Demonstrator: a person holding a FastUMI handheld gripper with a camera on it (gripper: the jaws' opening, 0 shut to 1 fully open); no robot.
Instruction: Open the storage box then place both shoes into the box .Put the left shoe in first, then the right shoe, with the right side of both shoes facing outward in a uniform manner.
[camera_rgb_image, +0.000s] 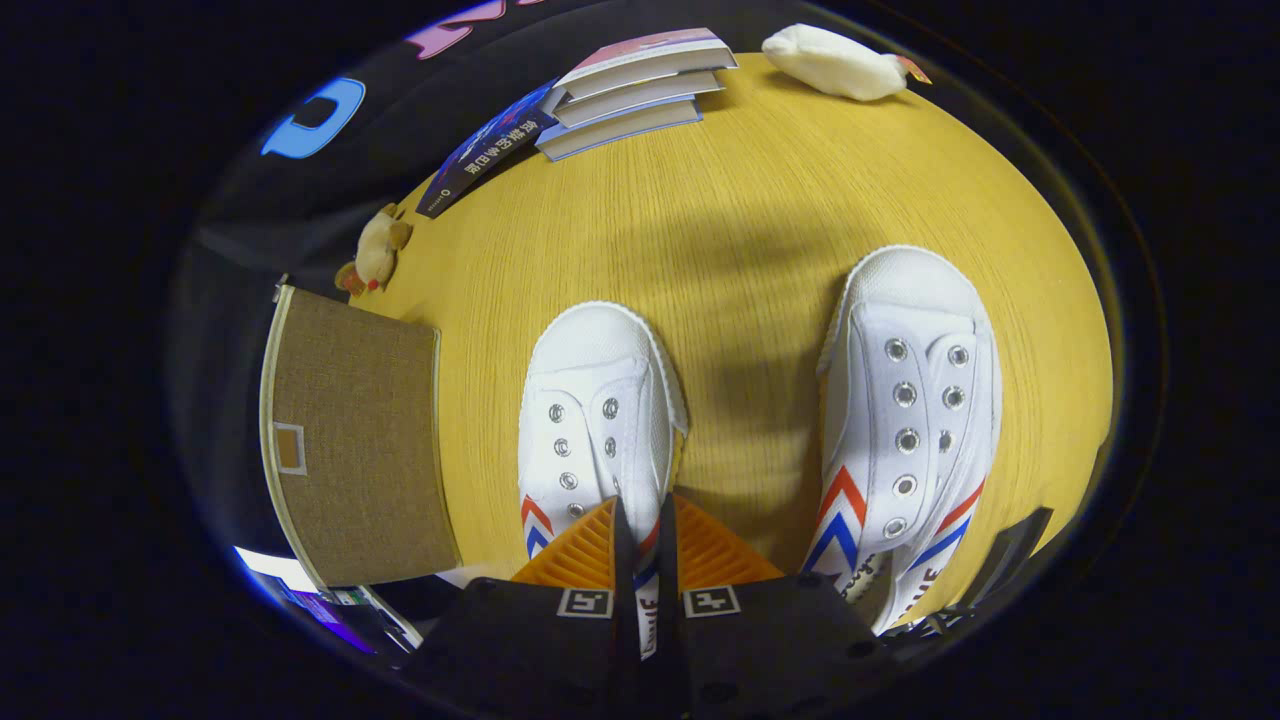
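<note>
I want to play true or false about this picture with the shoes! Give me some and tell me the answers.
1. The gripper is shut on the side wall of the white shoe nearer the box. True.
2. The brown storage box has a shoe inside it. False: both shoes sit on the yellow table.
3. The other white shoe is held too. False: it lies free, beside the fingers.
4. A stack of books lies beyond the shoes. True.
5. The small plush toy sits on top of the books. False: it sits on the table just beyond the box.
</note>
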